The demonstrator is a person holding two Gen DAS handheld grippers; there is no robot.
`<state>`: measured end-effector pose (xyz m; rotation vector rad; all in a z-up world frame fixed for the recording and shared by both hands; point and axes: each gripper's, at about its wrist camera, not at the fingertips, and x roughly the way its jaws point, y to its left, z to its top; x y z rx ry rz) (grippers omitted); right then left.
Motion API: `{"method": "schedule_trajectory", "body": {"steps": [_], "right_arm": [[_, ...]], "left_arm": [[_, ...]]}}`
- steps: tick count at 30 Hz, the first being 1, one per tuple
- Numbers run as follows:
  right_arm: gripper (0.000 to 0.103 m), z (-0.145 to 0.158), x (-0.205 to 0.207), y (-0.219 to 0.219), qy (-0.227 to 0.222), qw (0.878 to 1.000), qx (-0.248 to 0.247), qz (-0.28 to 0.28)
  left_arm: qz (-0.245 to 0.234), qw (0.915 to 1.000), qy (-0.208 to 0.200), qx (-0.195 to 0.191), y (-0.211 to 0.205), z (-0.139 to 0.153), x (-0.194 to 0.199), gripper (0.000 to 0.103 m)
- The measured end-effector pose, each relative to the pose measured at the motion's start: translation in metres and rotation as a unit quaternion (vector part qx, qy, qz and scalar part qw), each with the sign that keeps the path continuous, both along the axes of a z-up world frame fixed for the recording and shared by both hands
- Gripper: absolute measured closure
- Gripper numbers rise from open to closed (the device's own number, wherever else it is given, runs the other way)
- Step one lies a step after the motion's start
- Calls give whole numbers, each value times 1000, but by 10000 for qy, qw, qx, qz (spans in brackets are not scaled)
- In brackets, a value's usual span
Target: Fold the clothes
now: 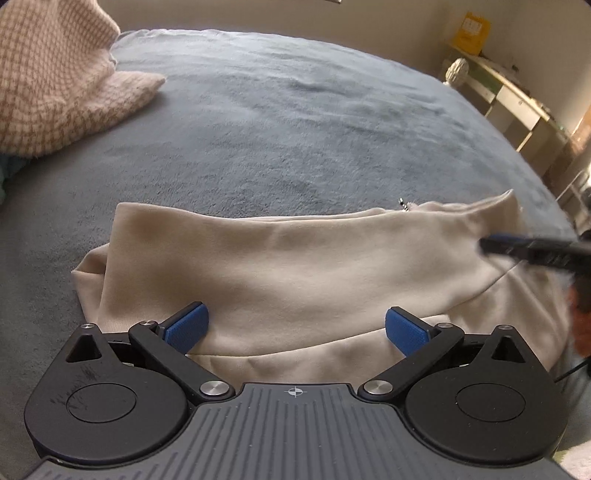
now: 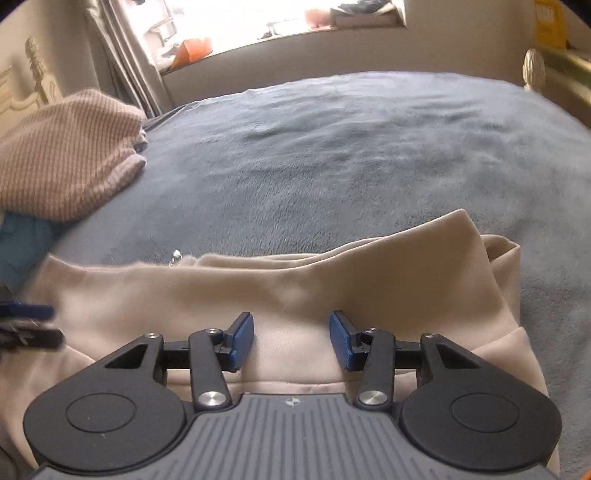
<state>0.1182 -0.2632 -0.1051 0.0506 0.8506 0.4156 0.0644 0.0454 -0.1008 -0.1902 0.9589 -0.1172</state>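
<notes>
A cream garment (image 1: 288,266) lies folded into a wide band on the blue-grey blanket (image 1: 295,122); a small metal zipper pull shows at its far edge. My left gripper (image 1: 295,328) is open, its blue pads just above the garment's near fold, holding nothing. My right gripper (image 2: 291,339) is open over the same cream garment (image 2: 258,291), nearer its right end. The right gripper's fingertips (image 1: 517,245) show blurred at the right in the left wrist view. The left gripper's blue tip (image 2: 29,312) shows at the left edge of the right wrist view.
A pink checked knit garment (image 1: 48,85) is piled at the far left on the blanket, and it also shows in the right wrist view (image 2: 66,155) above teal cloth (image 2: 22,240). A shelf unit (image 1: 517,103) stands right of the bed. A window sill (image 2: 280,33) lies beyond.
</notes>
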Motion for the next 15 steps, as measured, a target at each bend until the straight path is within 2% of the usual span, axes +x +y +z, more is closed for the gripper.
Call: {"method": "schedule_trajectory", "body": {"steps": [2,6,8,9,13,15], "right_arm": [[56,7,2,-13,-41,9997,-23,-243],[56,1,16,-53,86,9948,-63,-1009],[57,-21,25,-68,317,9949,-41,-959],[57,-19,25,-68,327,9951,-124,-925],[57,0,20,-61,249,9949,-556,-804],[57,15,12,-70,268,9951,-390,-870]], "left_arm": [[-21,9999,-14,117,-4,-1,-1,0],[-2,9999,-29,153,-4,-2,-1,0],[10,9999,-41,113,-2,-2,0,0],[10,9999,-46,112,-2,-3,0,0],[-7,9999,-61,124,-3,-2,-1,0],[10,9999,-40,103,-2,-2,-1,0]]}}
